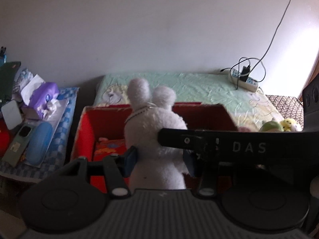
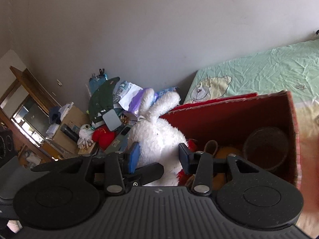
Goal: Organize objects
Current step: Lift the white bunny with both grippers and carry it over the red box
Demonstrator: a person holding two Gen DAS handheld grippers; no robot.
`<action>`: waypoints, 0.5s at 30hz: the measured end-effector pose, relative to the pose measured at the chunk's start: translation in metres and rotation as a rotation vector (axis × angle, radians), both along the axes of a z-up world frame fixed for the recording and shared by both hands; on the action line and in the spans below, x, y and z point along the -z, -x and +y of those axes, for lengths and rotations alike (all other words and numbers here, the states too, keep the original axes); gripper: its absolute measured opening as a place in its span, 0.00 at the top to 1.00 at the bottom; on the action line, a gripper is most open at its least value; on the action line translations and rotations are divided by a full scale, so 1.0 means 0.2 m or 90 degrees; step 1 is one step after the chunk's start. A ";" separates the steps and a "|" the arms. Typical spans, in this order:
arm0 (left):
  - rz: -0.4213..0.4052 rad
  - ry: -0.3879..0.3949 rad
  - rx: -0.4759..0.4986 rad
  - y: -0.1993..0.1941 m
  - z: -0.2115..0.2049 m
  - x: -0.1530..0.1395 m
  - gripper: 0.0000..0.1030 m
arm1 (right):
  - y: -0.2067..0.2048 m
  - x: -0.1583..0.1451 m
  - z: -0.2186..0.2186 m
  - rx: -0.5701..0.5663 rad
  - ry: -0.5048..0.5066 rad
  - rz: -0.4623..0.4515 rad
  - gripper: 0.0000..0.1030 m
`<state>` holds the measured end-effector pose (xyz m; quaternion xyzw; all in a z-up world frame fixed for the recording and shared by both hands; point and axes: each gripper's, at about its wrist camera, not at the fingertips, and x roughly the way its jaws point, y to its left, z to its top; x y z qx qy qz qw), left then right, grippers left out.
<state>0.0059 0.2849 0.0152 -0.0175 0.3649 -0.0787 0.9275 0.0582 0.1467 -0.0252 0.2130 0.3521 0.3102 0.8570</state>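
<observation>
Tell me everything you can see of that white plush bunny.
The bunny is a fluffy white plush with two long rounded ears pointing up and a thin chain with a ring at its neck. It is held upright, back to the cameras, over the red box. The left tool and the right tool both grip its body from the sides.

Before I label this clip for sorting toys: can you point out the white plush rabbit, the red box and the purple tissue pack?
white plush rabbit (image 1: pixel 157 123): left wrist view, on its back.
red box (image 2: pixel 229 115): right wrist view, on its inner far wall.
purple tissue pack (image 1: pixel 42 93): left wrist view, on its wrapper top.
</observation>
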 end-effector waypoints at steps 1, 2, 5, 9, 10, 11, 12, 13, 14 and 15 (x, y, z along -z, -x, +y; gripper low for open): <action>0.003 -0.001 -0.001 -0.01 0.02 0.01 0.53 | -0.02 0.02 0.01 -0.001 -0.002 0.008 0.56; 0.008 -0.002 -0.003 -0.02 0.04 0.03 0.53 | -0.04 0.04 0.02 -0.001 -0.005 0.018 0.56; 0.020 0.000 -0.011 -0.06 0.10 0.07 0.53 | -0.10 0.10 0.08 0.003 -0.010 0.050 0.56; 0.031 -0.003 -0.017 -0.11 0.17 0.11 0.54 | -0.15 0.16 0.12 0.014 -0.032 0.094 0.56; 0.034 -0.005 -0.018 -0.12 0.19 0.12 0.54 | -0.16 0.17 0.13 0.015 -0.032 0.101 0.57; 0.037 -0.008 -0.020 -0.13 0.20 0.14 0.54 | -0.17 0.18 0.15 0.016 -0.030 0.107 0.57; 0.041 -0.010 -0.021 -0.14 0.21 0.15 0.54 | -0.18 0.20 0.16 0.017 -0.029 0.113 0.58; 0.045 -0.012 -0.022 -0.15 0.22 0.16 0.54 | -0.18 0.21 0.17 0.016 -0.034 0.120 0.65; 0.049 -0.015 -0.024 -0.16 0.23 0.18 0.54 | -0.19 0.22 0.18 0.012 -0.045 0.126 0.67; 0.052 -0.017 -0.025 -0.16 0.24 0.19 0.54 | -0.19 0.23 0.19 0.011 -0.050 0.134 0.67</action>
